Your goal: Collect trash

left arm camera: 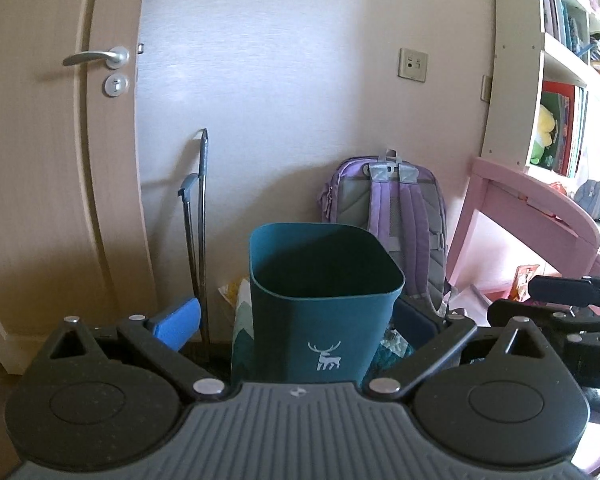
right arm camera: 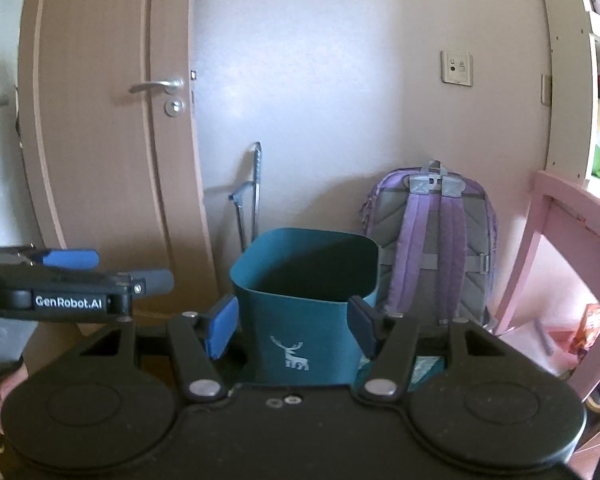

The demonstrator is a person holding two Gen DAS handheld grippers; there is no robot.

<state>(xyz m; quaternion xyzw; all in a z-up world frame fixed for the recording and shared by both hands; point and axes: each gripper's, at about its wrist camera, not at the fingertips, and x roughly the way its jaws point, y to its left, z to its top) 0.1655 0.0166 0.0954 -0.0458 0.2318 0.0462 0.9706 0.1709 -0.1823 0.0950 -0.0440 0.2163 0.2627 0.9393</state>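
**Both claws wide in front of the teal bin**

Pale wall and a closed wooden door (left arm camera: 60, 120) filled the background of my left wrist view. On the floor against that wall stood the teal bin (left arm camera: 324, 304), upright, with a white deer printed on its front and nothing I could make out in its dark inside. My left gripper (left arm camera: 296, 316) was spread wide, holding nothing, its blue pads (left arm camera: 178, 322) flanking the bin without touching it. A purple backpack (left arm camera: 396, 216) leaned on the wall just behind the bin, and a pink desk (left arm camera: 536, 208) stood to the right under a bookshelf (left arm camera: 560, 60).

From the right wrist view, I saw the right gripper (right arm camera: 292, 326) also wide apart and empty, with the bin between its fingers. The backpack stood just right of the bin. At the left edge, I saw the left gripper from the side.
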